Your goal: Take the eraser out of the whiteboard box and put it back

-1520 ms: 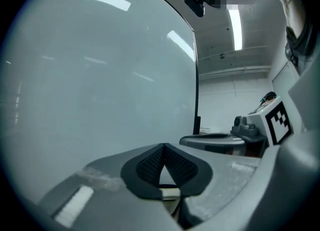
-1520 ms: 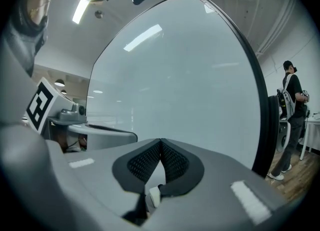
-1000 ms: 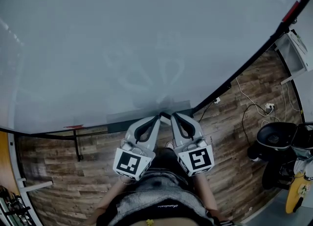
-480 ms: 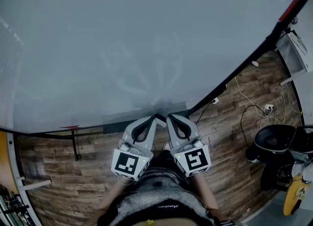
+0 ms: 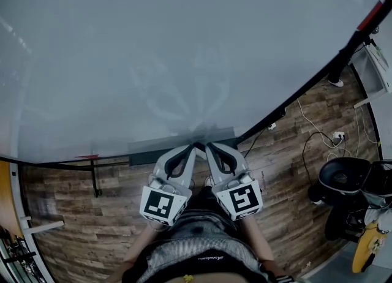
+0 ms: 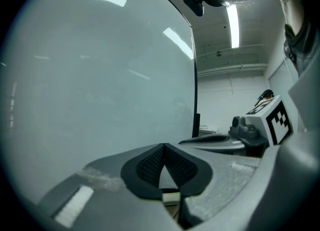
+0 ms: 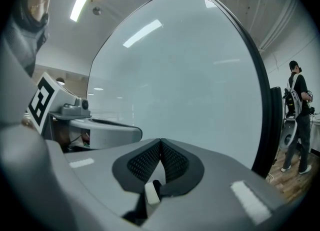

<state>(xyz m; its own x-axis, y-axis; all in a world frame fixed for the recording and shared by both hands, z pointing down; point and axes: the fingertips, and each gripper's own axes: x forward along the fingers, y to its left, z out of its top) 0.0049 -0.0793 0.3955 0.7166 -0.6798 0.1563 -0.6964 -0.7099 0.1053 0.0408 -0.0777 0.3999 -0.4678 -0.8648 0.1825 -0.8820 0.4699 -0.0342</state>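
Observation:
A large whiteboard (image 5: 171, 49) fills the head view. Along its bottom edge runs a dark tray, the whiteboard box (image 5: 144, 156). No eraser shows in any view. My left gripper (image 5: 196, 147) and right gripper (image 5: 207, 146) are side by side, tips nearly touching, just in front of the box. Both are shut with nothing between the pads. In the left gripper view the left gripper (image 6: 164, 146) points at the board, with the right gripper (image 6: 220, 140) beside it. The right gripper view shows the right gripper (image 7: 160, 141) shut, the left gripper (image 7: 102, 129) alongside.
A wooden floor (image 5: 73, 214) lies below the board, with its stand's leg (image 5: 95, 181) at left. Cables (image 5: 309, 132) and a black chair (image 5: 343, 181) are at right. A small red item (image 5: 89, 157) sits on the board's ledge. A person (image 7: 299, 120) stands at far right.
The two grippers' tips have drawn a little closer together in front of the box. Both stay shut.

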